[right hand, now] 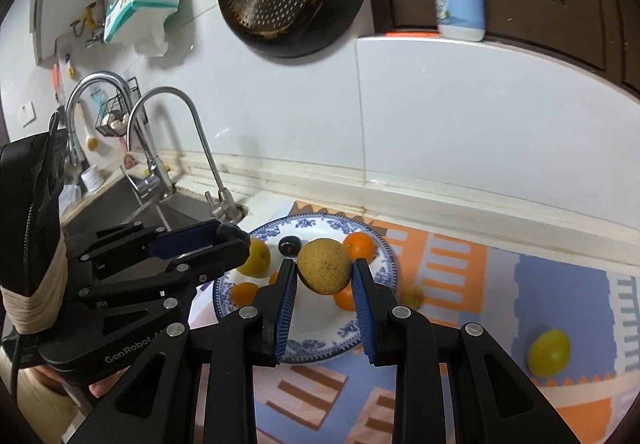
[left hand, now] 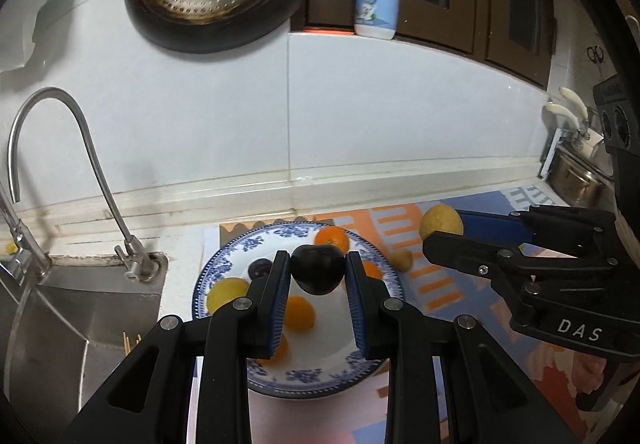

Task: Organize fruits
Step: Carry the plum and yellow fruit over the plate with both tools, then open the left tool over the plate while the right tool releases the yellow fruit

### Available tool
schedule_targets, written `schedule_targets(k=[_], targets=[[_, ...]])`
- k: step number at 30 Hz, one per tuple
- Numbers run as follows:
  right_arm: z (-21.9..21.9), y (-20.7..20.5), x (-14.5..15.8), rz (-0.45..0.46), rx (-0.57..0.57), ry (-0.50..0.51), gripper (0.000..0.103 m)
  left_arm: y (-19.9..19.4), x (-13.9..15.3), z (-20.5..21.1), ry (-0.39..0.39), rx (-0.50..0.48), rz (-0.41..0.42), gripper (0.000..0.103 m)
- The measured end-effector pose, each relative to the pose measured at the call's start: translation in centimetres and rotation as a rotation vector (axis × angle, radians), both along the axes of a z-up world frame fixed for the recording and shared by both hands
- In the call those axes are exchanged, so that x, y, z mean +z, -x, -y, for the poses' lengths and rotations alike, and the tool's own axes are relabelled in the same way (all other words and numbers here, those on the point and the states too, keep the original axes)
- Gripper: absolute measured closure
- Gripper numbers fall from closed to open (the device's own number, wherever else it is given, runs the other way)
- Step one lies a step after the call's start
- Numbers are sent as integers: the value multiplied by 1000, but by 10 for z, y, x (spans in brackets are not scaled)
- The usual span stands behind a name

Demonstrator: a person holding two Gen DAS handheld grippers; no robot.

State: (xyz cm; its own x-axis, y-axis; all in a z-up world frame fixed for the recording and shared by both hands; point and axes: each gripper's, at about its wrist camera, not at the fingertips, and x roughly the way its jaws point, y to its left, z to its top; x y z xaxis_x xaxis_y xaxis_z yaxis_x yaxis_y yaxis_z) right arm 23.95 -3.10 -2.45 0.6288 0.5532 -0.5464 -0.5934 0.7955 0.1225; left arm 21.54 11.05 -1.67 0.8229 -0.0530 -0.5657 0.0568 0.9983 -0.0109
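Both tongs are loaded and both hang over the same dish; the left gripper (left hand: 318, 272) pinches a dark plum (left hand: 318, 270) between its blue pads, low in the middle of the left wrist view, and the blue-patterned plate (left hand: 224, 268) lies directly under and just beyond that plum; the right gripper (right hand: 324, 276) pinches a speckled yellow-brown round fruit (right hand: 324, 266), centre of the right wrist view, with the plate's far rim (right hand: 308, 222) behind it and its white middle below. Judging from both views, the left tongs sit squarely above the plate while the right ones come in from the patterned mat (right hand: 460, 268) side, so the plum looks nearer to a drop; neither fruit has a long axis worth minding. A lemon-yellow fruit (right hand: 549, 352) waits on the mat at lower right, well apart from the plate.
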Motion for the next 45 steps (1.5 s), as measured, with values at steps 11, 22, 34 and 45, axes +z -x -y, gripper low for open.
schedule_targets(k=[11, 22, 34, 45], targets=[[-29, -36, -24, -60, 26, 44, 73, -33, -24, -23, 12, 20, -73, 76], [-50, -65, -49, -93, 52, 89, 73, -64, -51, -30, -16, 7, -143, 75], [-49, -79, -59, -118, 51, 62, 67, -69, -53, -32, -29, 36, -131, 61], [-25, -53, -32, -51, -2, 25, 61, -35, -17, -19, -33, 60, -23, 48]])
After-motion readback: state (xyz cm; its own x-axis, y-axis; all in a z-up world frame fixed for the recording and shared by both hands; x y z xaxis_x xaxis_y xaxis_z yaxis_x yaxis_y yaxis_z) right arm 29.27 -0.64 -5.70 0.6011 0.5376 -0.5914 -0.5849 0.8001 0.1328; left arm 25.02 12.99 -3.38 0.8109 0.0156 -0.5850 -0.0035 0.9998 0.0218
